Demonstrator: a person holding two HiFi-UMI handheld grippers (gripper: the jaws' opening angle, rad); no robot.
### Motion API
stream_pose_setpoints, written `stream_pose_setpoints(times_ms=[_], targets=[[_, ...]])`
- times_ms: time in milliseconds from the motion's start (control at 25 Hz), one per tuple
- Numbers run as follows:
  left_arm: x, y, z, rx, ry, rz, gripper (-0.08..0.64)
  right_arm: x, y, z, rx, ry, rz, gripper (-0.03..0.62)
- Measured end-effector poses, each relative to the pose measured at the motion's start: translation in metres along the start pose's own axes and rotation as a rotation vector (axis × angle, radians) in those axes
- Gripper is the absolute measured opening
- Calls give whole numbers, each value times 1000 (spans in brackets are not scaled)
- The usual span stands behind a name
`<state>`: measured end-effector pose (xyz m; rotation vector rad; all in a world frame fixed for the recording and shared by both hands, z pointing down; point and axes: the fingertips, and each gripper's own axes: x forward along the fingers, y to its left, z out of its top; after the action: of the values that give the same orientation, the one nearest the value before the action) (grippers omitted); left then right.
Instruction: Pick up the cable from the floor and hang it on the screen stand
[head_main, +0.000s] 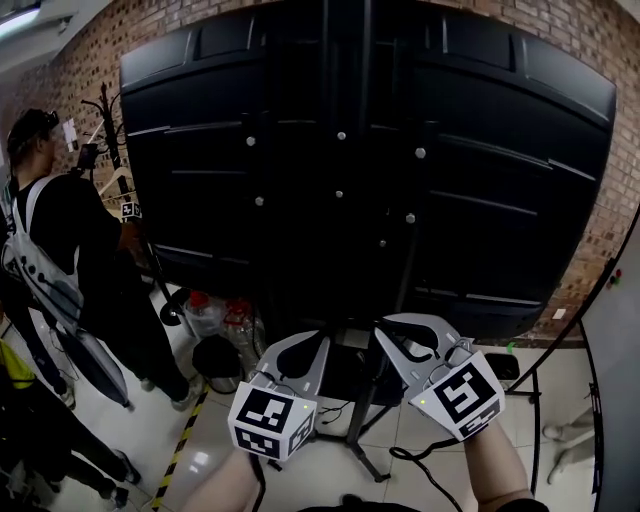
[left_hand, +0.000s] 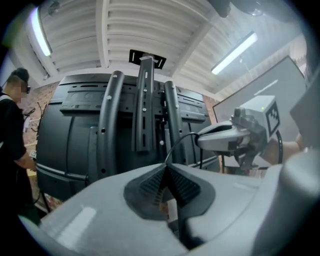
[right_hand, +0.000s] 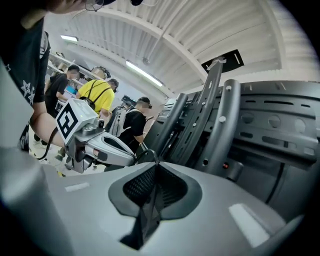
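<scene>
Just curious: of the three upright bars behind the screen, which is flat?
The middle bar: flat and slotted; the left bar and right bar are round tubes.

The left gripper (head_main: 318, 342) and right gripper (head_main: 392, 332) are held side by side before the screen (head_main: 370, 150), with the cable (left_hand: 176, 142) strung between them; a person (head_main: 60, 230) is seen at its left.

Grey left claw (left_hand: 165, 169), right claw (right_hand: 154, 166); black ribbed pads (left_hand: 189, 188); white marker cubes (head_main: 272, 420).

The left tongs (left_hand: 166, 166) and the right tongs (right_hand: 155, 165) are grey, with black-and-white square markers. The cable (left_hand: 170, 149) is black. The screen (head_main: 370, 150) is black, the wall (head_main: 600, 50) red-brown brick, the floor tape (head_main: 185, 440) yellow-black striped.
</scene>
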<state>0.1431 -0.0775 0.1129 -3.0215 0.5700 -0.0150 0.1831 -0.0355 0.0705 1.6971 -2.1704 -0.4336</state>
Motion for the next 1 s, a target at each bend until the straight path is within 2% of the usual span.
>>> stream_pose_setpoints(times_ms=[280,720,1000], targets=[[-15,-4,61,25,-96,-36,5,-32,-47,39,-54,-15,-127,18],[25,-1,105,121,-156,-81,5,-33,-129,117,-210,-34,-237,19],[39,4,120,138,-191,-129,5,-30,-175,162,-244,15,-328,20]])
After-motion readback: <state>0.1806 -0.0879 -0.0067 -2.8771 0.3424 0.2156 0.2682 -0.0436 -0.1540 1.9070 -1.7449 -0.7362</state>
